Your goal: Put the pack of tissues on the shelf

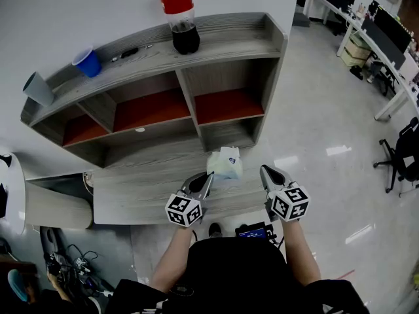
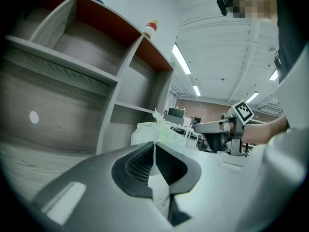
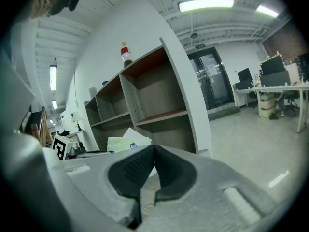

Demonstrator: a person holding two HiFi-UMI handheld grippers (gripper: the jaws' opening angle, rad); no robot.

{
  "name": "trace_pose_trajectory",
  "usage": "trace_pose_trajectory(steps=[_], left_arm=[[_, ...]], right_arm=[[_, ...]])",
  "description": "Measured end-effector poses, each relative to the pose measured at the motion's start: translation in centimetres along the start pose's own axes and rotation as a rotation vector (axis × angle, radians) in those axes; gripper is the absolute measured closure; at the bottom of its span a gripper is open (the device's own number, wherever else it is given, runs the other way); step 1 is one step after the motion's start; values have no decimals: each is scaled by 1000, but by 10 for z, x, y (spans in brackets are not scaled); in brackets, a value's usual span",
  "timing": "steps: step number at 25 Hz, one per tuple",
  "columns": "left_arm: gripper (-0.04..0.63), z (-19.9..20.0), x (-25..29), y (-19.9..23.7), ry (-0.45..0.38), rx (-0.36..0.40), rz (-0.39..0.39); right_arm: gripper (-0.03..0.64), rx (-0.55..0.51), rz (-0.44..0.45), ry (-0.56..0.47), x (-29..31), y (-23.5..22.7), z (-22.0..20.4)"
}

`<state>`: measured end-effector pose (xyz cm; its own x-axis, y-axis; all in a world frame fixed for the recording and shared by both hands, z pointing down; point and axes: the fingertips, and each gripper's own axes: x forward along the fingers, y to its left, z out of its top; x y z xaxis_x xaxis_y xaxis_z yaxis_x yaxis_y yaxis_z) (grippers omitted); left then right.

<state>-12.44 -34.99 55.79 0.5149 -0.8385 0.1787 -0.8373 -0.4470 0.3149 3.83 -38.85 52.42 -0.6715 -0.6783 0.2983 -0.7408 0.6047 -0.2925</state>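
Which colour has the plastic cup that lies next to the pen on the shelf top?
Blue. The cup shows best in the head view.

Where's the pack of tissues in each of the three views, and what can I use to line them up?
Head view: pack of tissues lower centre, on the desk before the shelf.
Left gripper view: pack of tissues at centre, just past the jaws.
Right gripper view: pack of tissues left of centre, above the jaws.
Shared landmark: the red-labelled bottle atop the shelf.
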Motion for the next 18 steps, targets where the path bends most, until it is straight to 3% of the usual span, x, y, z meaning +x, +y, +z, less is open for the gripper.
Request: trace_pose_trajectory(steps=[18], left_arm=[[586, -9, 3, -12, 16, 4, 14]], right_arm=[[617, -16, 40, 30, -4, 2, -9]])
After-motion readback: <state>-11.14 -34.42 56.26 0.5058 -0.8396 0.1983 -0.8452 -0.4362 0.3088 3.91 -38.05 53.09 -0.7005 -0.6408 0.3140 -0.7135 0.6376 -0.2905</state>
